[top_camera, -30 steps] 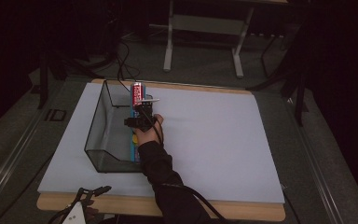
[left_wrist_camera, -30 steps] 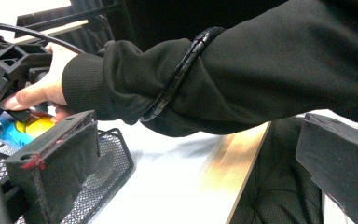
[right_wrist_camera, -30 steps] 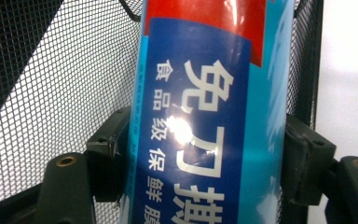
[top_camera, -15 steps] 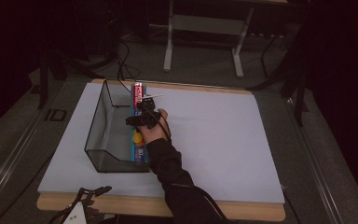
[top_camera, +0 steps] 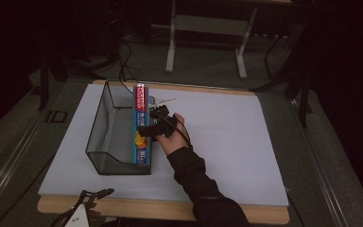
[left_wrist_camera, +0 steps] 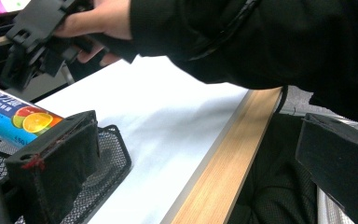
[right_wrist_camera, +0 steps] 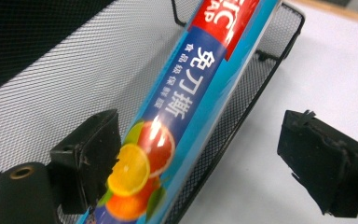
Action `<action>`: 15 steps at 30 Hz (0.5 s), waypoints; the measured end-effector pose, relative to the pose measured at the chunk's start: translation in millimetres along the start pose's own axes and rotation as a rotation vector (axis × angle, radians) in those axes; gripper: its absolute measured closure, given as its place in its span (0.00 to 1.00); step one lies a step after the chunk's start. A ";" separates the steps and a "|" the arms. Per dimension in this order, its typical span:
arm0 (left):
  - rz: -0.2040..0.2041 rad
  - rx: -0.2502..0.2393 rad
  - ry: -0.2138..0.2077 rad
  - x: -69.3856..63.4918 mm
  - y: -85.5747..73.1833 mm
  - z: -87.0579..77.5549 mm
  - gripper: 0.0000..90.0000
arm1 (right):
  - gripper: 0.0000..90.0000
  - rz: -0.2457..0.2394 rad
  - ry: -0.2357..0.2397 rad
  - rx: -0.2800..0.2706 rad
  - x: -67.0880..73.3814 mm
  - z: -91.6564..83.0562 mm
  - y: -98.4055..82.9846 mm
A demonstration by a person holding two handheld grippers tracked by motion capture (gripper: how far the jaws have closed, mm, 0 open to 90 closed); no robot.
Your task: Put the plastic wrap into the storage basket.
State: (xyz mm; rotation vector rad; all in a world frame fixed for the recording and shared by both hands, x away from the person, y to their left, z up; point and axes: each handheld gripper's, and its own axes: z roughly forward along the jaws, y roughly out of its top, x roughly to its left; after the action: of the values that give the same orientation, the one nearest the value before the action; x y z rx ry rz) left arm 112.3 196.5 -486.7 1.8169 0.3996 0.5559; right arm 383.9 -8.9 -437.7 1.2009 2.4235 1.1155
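Note:
A long blue plastic-wrap box (top_camera: 141, 124) with fruit pictures lies along the right wall of a black mesh basket (top_camera: 108, 137). My right gripper (top_camera: 147, 126) hovers just right of and above the box (right_wrist_camera: 186, 107). Its jaws have just been opening and now stand wide apart, with the box in the gap between them but neither pad pressing on it. My left gripper (top_camera: 97, 194) rests at the table's near left edge, open with nothing between its jaws. In the left gripper view the box (left_wrist_camera: 18, 116), the basket corner (left_wrist_camera: 114, 154) and the right gripper (left_wrist_camera: 30, 44) are in sight.
The basket stands on a white board (top_camera: 236, 142) laid over a wooden table (top_camera: 137, 210). A small pale object (top_camera: 166, 101) lies on the board just behind the hand. A metal frame (top_camera: 172, 42) and cables stand on the floor beyond the table.
The right gripper opened off the box and drew back to the right and upward. The box stayed along the basket's right wall. The left gripper kept still.

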 end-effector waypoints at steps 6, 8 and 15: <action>-0.001 0.005 0.001 0.2 -0.6 0.7 0.00 | 0.15 -0.019 0.035 -0.020 -5.5 -18.2 -10.4; 0.000 0.004 0.002 0.1 -0.6 0.7 0.00 | 0.15 -0.025 0.039 -0.027 -10.3 -26.0 -18.0; 0.001 0.009 0.003 0.0 -0.9 1.4 0.00 | 0.15 -0.062 0.003 -0.040 -19.8 -41.8 -34.4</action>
State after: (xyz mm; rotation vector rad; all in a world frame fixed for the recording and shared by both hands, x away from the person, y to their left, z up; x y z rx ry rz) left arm 113.1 195.6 -487.9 1.8253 0.4039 0.5585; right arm 356.0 -59.3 -436.0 1.1055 2.4112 1.1430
